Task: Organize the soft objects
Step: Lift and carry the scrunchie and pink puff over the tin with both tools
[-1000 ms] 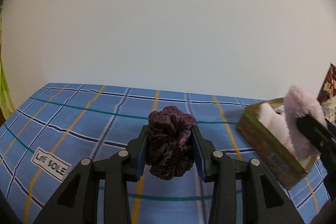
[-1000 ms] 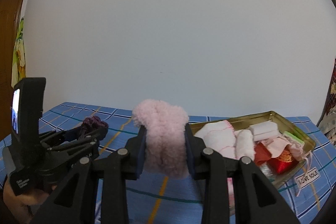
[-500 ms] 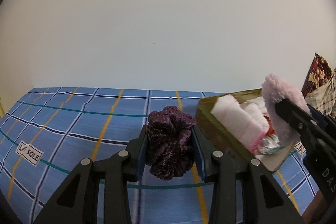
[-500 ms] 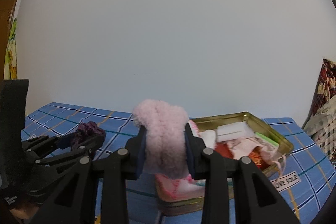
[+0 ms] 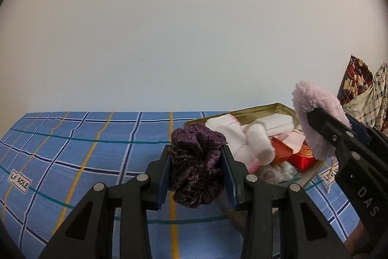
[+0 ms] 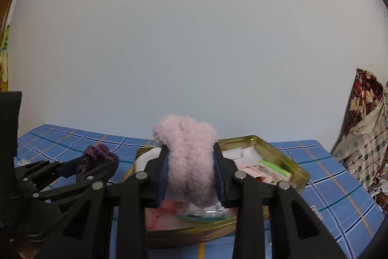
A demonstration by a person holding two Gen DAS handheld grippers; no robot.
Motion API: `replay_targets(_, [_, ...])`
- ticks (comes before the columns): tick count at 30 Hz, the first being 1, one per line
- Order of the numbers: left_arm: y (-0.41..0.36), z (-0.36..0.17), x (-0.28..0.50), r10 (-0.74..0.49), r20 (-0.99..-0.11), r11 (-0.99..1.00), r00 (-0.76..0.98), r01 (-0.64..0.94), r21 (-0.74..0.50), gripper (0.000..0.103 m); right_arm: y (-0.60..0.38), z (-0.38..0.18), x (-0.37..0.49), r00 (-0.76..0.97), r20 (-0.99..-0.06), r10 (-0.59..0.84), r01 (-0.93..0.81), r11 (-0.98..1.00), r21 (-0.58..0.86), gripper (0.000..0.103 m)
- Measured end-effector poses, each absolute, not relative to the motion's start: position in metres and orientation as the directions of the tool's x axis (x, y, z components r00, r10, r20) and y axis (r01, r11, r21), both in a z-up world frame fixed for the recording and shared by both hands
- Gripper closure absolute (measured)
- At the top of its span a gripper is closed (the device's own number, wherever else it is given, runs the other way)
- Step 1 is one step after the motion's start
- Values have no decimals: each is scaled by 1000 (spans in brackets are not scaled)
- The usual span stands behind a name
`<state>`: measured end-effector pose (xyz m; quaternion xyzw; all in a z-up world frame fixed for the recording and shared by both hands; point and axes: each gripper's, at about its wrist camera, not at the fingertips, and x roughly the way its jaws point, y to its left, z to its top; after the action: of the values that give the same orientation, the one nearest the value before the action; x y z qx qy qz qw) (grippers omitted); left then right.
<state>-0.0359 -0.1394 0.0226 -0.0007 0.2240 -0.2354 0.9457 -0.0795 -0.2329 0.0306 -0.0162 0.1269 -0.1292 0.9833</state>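
The left gripper (image 5: 196,170) squeezes a purple scrunchie (image 5: 195,164) low in the middle of the left view, above the blue cloth (image 5: 72,157). To its right sits a gold tin (image 6: 286,162) full of soft things. The right gripper (image 6: 190,176) squeezes a pink scrunchie (image 6: 189,157) over the tin.

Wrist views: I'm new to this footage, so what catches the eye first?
Each pair of tongs grips a fluffy bundle: the left tongs a dark purple scrunchie, the right tongs a pale pink fuzzy piece. Beyond them a gold tin, packed with soft items, sits on the blue plaid cloth.
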Motion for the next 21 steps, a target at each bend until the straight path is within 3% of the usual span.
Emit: replay_targets(21, [-210, 26, -42, -511, -430, 849, 744, 516, -115, 62, -313, 37, -70, 869, -213, -447, 431, 894, -119, 70])
